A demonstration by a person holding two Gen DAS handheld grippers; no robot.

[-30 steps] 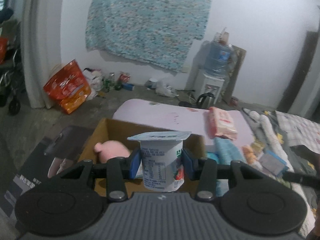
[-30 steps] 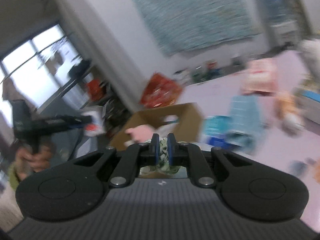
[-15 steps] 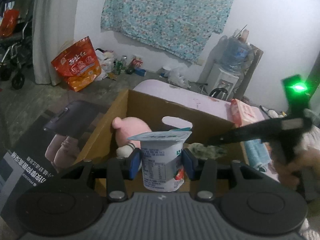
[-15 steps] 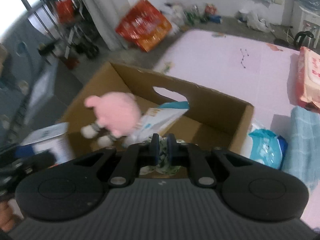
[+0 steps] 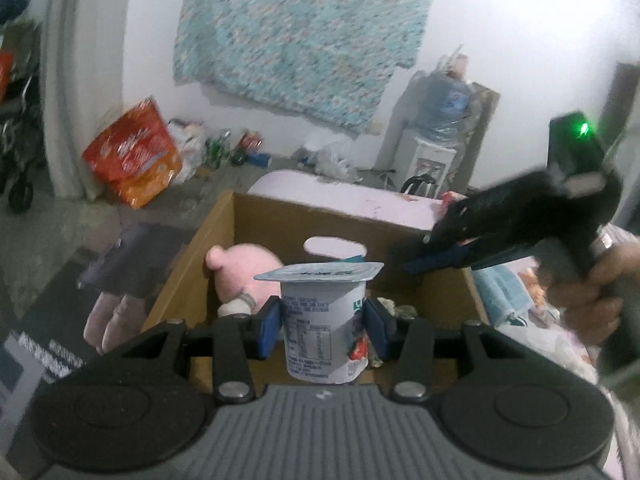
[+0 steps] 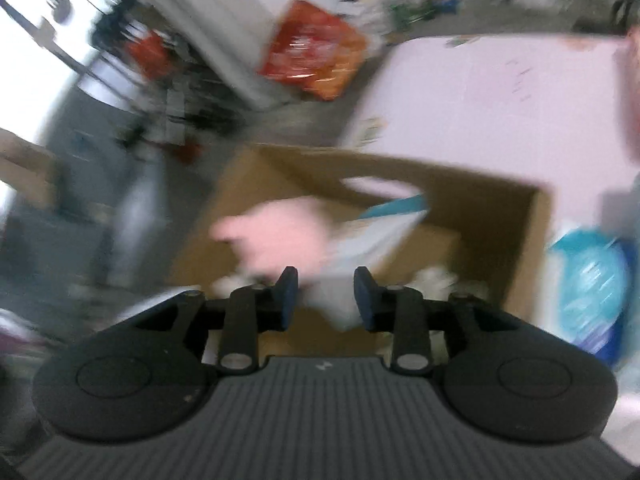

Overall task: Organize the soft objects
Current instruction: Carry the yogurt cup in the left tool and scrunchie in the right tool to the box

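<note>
My left gripper [image 5: 324, 326] is shut on a white yogurt cup [image 5: 324, 320] and holds it upright over the open cardboard box [image 5: 320, 212]. A pink plush [image 5: 244, 268] lies inside the box at the left, and a small crumpled patterned cloth [image 5: 396, 308] lies at the right. My right gripper [image 5: 416, 264], held by a hand [image 5: 592, 292], hovers over the box's right rim. In the blurred right wrist view the right gripper [image 6: 325, 296] has its jaws opening, with nothing pressed between the pads. Below it are the pink plush [image 6: 276, 228] and a white and teal packet [image 6: 384, 224] in the box [image 6: 460, 184].
The box stands at the edge of a pink mat [image 6: 500, 92]. A blue wipes pack [image 6: 592, 280] lies right of the box. An orange bag [image 5: 136, 156] and a water dispenser [image 5: 436, 120] stand against the far wall.
My right gripper swung in over the box and its jaws parted, letting go of the patterned cloth. My left gripper sank toward the box with the yogurt cup.
</note>
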